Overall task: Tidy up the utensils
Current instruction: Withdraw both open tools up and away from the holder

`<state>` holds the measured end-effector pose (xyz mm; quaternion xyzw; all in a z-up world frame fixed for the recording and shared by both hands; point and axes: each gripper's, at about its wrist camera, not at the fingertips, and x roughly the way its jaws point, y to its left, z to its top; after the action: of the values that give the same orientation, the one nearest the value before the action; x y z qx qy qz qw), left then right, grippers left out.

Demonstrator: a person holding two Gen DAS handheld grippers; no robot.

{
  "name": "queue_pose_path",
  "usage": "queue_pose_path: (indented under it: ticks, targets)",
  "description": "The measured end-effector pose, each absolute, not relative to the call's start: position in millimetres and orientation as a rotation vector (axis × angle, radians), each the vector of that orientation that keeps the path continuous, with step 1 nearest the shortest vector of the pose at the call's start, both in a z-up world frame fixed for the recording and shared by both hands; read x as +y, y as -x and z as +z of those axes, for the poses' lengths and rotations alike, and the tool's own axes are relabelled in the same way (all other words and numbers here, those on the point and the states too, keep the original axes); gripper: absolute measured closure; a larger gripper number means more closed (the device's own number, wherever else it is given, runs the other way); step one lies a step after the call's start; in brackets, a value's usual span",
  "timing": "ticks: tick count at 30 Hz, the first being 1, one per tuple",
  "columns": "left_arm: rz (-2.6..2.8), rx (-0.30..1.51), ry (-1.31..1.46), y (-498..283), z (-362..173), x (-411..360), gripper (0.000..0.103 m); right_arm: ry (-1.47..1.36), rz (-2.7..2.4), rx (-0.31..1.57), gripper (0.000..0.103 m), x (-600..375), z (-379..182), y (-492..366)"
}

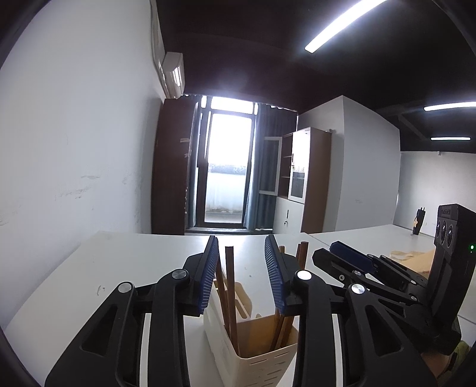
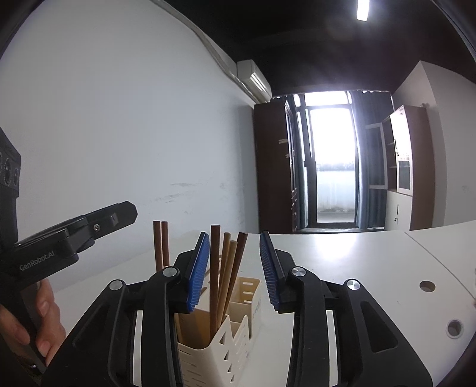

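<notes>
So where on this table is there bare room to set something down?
Bare white table lies left of and beyond the cream utensil holder, out to the far edge, also right of it short of two round holes. Crowded: the holder's chopsticks between both open tongs.

A white desk (image 1: 142, 256) spreads across the near ground, and a second white desk (image 1: 372, 238) butts against it on the right. On the left rises a scuffed white wall (image 1: 74, 134) carrying an air conditioner (image 1: 174, 74) high up near the dark ceiling (image 1: 253, 44). At the far end a glass balcony door (image 1: 227, 166) glows with daylight, flanked by a dark brown cabinet (image 1: 171, 166) on its left and grey curtains (image 1: 266, 166) on its right. Further right stands a wooden cupboard (image 1: 309, 178) with a glass door ajar. Strip lights (image 1: 342, 25) shine overhead.
</notes>
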<state>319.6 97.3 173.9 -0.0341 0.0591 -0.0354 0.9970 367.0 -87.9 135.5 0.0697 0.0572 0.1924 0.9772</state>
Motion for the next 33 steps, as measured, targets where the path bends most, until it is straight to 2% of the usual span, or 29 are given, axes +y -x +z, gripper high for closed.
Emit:
queue_pose_path:
  ticks: [4, 13, 19, 33]
  targets:
    - [-0.075, 0.153, 0.067, -317, 171, 94, 0.065, -0.143, 0.379, 0.12, 0.06, -91, 137, -365]
    - [-0.04, 0.26, 0.028, -300, 158, 92, 0.048, -0.128, 0.353, 0.169, 0.046, -97, 136, -353]
    - [-0.027, 0.336, 0.025, -287, 148, 94, 0.038, -0.129, 0.35, 0.263, 0.039, -96, 129, -348]
    - [-0.029, 0.471, 0.085, -275, 112, 106, 0.022, -0.101, 0.34, 0.485, 0.032, -77, 94, -340]
